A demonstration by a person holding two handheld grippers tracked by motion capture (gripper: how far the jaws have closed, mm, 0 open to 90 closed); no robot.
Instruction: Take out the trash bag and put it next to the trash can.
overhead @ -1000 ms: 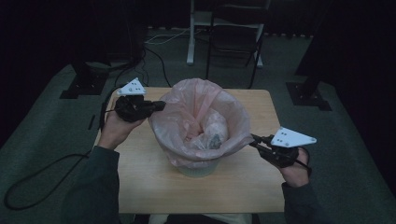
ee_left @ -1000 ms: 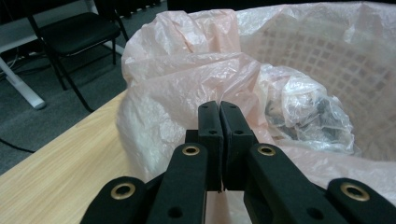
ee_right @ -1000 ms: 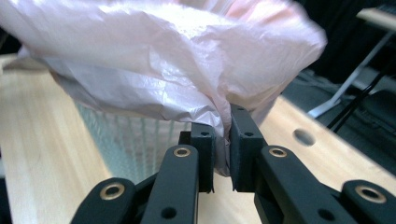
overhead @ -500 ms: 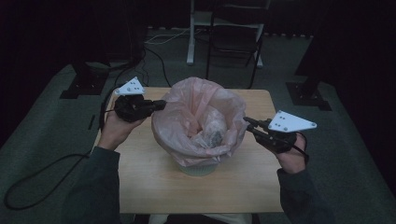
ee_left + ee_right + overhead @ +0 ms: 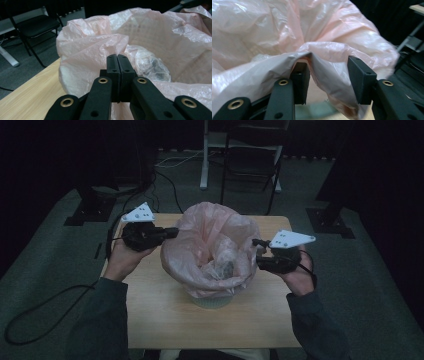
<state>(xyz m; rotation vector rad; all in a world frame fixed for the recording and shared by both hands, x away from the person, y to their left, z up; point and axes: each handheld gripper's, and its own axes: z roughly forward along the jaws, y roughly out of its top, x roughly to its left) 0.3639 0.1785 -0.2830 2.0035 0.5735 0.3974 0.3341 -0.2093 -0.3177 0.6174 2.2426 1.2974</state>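
A pink plastic bag (image 5: 215, 235) lines a pale bin (image 5: 212, 301) at the middle of the wooden table (image 5: 165, 320). Crumpled clear wrapping and something dark (image 5: 222, 267) lie inside it. My left gripper (image 5: 172, 232) is at the bag's left rim; in the left gripper view its jaws (image 5: 117, 67) are pressed together on the film of the bag (image 5: 82, 50). My right gripper (image 5: 258, 253) is at the right rim. It stands open (image 5: 329, 80), and a raised fold of the bag (image 5: 322, 52) lies between its jaws.
A black chair (image 5: 252, 165) and a white desk leg (image 5: 204, 155) stand beyond the table's far edge. Dark stand bases (image 5: 87, 212) (image 5: 330, 220) flank the table on the floor. A cable (image 5: 45, 310) trails off to the left.
My right gripper has moved up and in toward the bag's right rim, and the rim now lies between its open jaws. The left gripper has held still.
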